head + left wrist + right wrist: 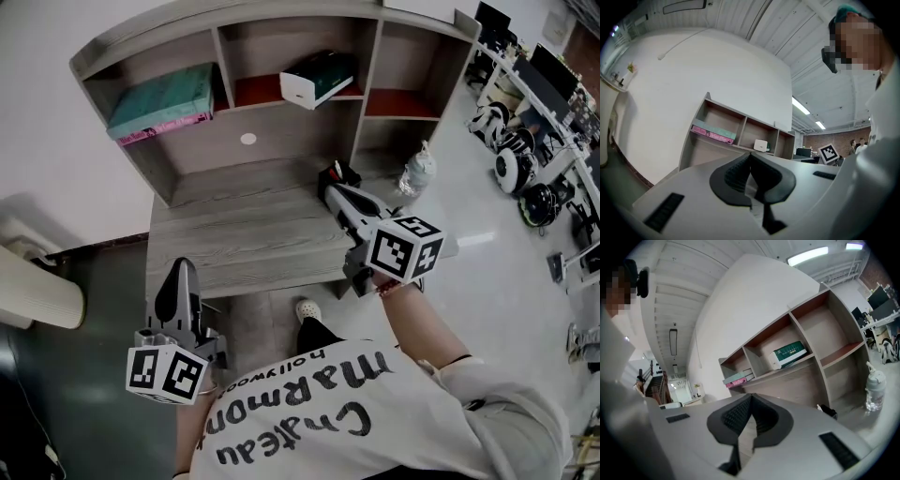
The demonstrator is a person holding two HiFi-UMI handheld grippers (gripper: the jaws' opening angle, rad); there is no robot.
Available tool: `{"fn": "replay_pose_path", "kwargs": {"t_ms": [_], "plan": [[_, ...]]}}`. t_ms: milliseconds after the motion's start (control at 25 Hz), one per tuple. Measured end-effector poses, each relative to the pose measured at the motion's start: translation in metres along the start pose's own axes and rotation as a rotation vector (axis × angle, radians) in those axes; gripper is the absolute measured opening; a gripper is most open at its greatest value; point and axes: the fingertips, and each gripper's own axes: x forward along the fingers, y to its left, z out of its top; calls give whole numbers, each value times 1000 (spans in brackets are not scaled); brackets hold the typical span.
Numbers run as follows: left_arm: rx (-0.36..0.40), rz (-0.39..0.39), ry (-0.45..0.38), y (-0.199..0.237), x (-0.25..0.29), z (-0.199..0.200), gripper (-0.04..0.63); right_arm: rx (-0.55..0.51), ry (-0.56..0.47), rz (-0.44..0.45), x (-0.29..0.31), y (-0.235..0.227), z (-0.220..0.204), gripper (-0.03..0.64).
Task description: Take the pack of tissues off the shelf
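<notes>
The right gripper (330, 186) is seen clenched in its own view (751, 401), its ribbed pads pressed together with nothing between them. In the head view it is held right of centre, over the wooden desk (244, 234), and is aimed towards the upper part of the frame. The left gripper (179, 270) is likewise closed and empty in its own view (751, 159), and is carried low at the lower left, off the desk's near edge. Beyond the desk top, the shelf (234, 21) is spread across the upper part of the frame. The pack of tissues (317, 79), judged to be the white and dark green pack, is lying at a slant in the middle compartment, well apart from both grippers. A teal and pink item (164, 103) is lying in the left compartment, and a water bottle (418, 172) is standing at the desk's right end. The approach is judged to be the step in hand, with no grasp begun. For the next move, the right jaws would need to be opened and carried up into the middle compartment. They would then be closed on the pack's projecting near end, so that it can be drawn out clear of the dividers.
</notes>
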Motion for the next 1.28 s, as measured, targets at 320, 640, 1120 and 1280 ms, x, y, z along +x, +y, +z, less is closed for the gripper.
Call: {"fn": "replay_pose_path", "kwargs": {"t_ms": [320,640,1120,1280], "plan": [[27,2,-59,16,62,34,18,203,-103,94,51,-30,58,11],[55,-9,-45,20,114,36,18,485,-221,151,86,-73,94,222],[67,35,-9,35,143,31,18,920,-323,232,136,-109,104,477],[54,48,3,38,147,27,18,984,-339,254,150,-112,108,479]]}}
